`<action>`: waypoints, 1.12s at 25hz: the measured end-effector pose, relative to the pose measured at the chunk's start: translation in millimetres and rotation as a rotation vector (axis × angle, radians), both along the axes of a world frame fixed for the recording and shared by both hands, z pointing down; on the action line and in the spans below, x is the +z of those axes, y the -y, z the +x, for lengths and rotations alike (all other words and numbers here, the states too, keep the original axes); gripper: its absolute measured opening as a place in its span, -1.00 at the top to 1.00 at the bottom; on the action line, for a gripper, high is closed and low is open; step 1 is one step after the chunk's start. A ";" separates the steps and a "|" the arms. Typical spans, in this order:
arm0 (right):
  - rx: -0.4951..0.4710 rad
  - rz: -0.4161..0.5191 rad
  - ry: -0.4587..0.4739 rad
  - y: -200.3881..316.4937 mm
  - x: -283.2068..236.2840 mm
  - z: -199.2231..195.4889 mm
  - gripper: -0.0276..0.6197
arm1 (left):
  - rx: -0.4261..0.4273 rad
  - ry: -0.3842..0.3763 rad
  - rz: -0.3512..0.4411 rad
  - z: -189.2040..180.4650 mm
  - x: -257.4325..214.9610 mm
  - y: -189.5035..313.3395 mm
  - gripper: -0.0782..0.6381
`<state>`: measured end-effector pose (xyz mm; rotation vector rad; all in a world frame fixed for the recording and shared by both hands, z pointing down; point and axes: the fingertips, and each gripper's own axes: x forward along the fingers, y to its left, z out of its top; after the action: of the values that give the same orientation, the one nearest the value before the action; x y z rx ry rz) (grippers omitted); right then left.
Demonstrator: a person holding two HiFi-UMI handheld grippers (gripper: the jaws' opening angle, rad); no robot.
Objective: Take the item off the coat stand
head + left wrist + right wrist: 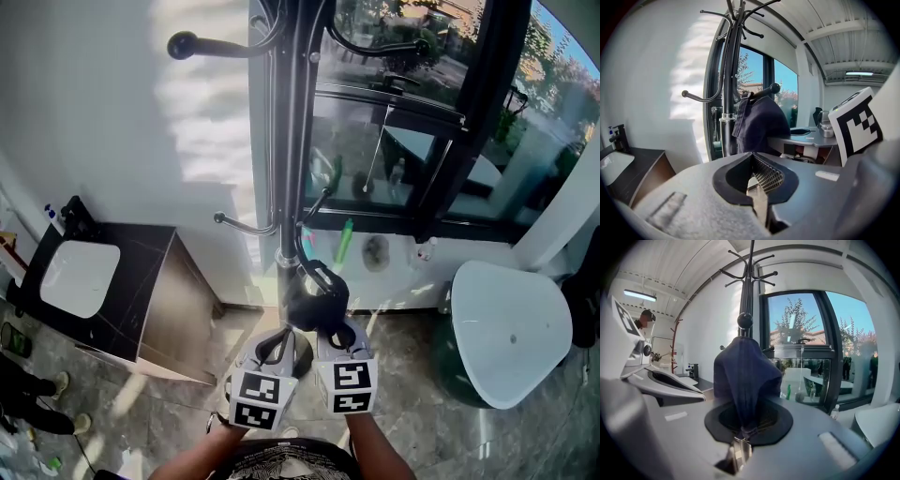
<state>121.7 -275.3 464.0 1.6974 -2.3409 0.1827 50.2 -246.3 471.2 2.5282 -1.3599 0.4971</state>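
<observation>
A dark navy cloth item [315, 302] hangs on a low hook of the black coat stand [286, 141]. In the right gripper view the navy cloth [745, 373] drapes from a ball-tipped hook [745, 319], and its lower end is pinched between the jaws of my right gripper [742, 433]. From the head view my right gripper [334, 330] sits just under the cloth. Beside it, my left gripper [279, 342] is a little lower. The left gripper [752, 176] has its jaw tips together with nothing between them, and the cloth [757, 123] hangs ahead of it.
A dark cabinet with a white sink [80, 277] stands on the left. A white tub [511, 333] is on the right. The black-framed window [450, 141] is behind the stand, with a green bottle [344, 242] at its sill. A person [644, 320] is far off.
</observation>
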 end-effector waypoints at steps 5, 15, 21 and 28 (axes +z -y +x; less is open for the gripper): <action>0.019 0.025 0.007 -9.1 -7.7 6.2 0.85 | 0.019 0.002 0.000 3.2 -0.2 -6.5 0.77; 0.053 0.071 0.008 -31.6 -24.6 13.5 0.85 | 0.049 -0.008 0.008 8.4 -4.5 -23.8 0.77; 0.085 0.083 0.015 -46.4 -31.2 18.8 0.85 | 0.059 -0.012 0.009 7.2 -7.9 -33.9 0.77; 0.126 0.076 0.011 -65.5 -30.9 26.0 0.85 | 0.084 -0.019 0.016 10.6 -10.6 -41.2 0.77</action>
<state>147.8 -209.8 433.1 1.8855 -2.2770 0.1271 60.8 -205.1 460.6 2.6043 -1.2607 0.4786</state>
